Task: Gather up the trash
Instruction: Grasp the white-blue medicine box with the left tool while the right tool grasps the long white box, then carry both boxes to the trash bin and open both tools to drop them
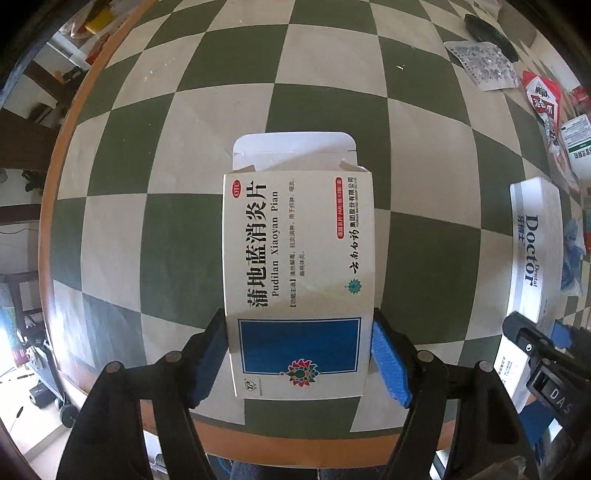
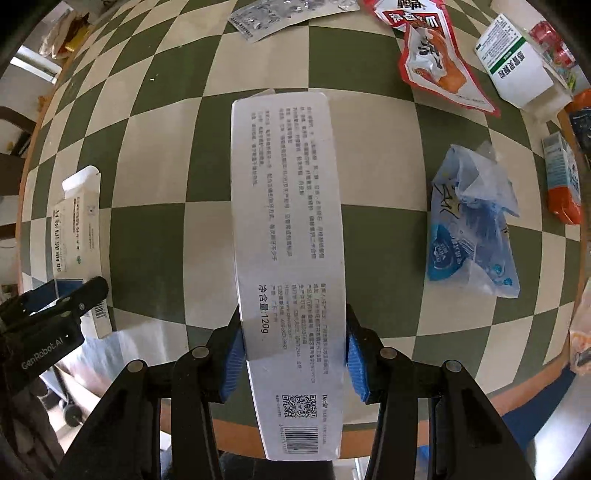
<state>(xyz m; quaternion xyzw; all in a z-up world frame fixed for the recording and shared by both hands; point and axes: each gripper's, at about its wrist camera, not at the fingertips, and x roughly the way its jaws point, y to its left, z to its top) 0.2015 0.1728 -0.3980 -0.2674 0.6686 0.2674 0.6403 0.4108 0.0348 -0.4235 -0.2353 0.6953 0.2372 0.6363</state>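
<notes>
**Both tools loaded at the near rim of the counter**

Our left tool [image 1: 299, 354] is clenched on the medicine carton [image 1: 297, 266], blue pads pressed against its two long sides at the near end. The carton's far flap [image 1: 293, 149] stands open. It sits over the checkered counter [image 1: 147, 184], close to the orange rim [image 1: 295, 435] at the near edge.

Our right tool [image 2: 295, 354] grips the long toothpaste box [image 2: 288, 229] the same way, by its near end; the box's near end overhangs the rim, and its far end points toward the middle of the counter.

From the right wrist view, the two boxes lie side by side and well apart, with bare checkered surface between them. To the right of the toothpaste box lies a crumpled blue wrapper [image 2: 476, 225], near but not touching. Beyond it, toward the far side, lie a red snack bag [image 2: 436, 55], a blister sheet [image 2: 280, 14] and a green-and-white box [image 2: 517, 62].
</notes>
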